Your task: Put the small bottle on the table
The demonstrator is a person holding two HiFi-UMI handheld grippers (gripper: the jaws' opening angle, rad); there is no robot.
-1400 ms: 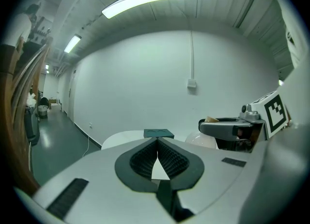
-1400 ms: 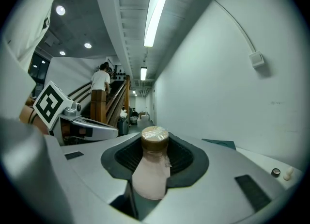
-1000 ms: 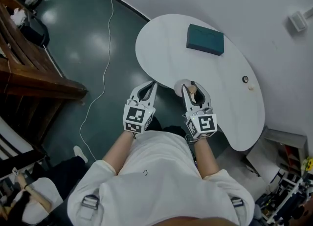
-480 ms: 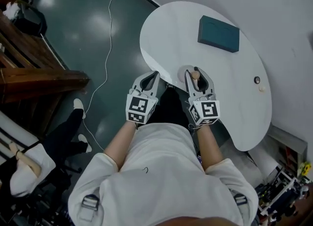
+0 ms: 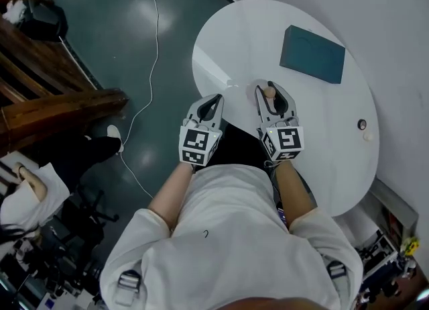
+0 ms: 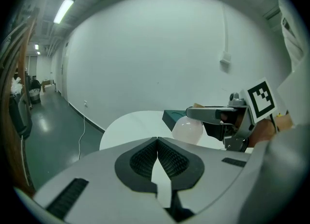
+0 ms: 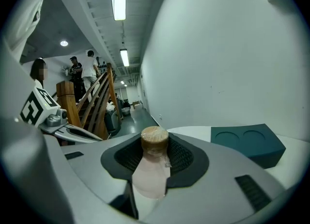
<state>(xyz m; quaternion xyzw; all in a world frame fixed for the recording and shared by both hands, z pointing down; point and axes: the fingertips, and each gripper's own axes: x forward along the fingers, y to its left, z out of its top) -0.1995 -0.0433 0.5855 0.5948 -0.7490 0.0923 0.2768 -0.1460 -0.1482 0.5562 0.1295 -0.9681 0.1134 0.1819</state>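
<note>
The small bottle (image 7: 151,167), clear with a cork stopper (image 5: 269,92), stands upright between the pads of my right gripper (image 5: 269,94), which is shut on its neck. It hangs over the near part of the round white table (image 5: 241,40). The left gripper view shows the bottle's round body (image 6: 188,129) hanging under the right gripper (image 6: 213,114). My left gripper (image 5: 213,105) is shut with nothing in it, its pads meeting at the tips (image 6: 157,143), and it sits at the table's near edge, left of the right gripper.
A teal block (image 5: 313,54) with two round hollows (image 7: 247,143) lies on the far side of the table. A small dark ring (image 5: 362,125) and a pale bit (image 5: 368,137) lie at the table's right. A white cable (image 5: 151,67), a wooden stair (image 5: 47,100) and a seated person (image 5: 27,194) are on the left.
Both grippers have moved forward and lower towards the table. The right gripper, still holding the bottle, has gone from the table's near edge to over its surface. The left stayed shut.
</note>
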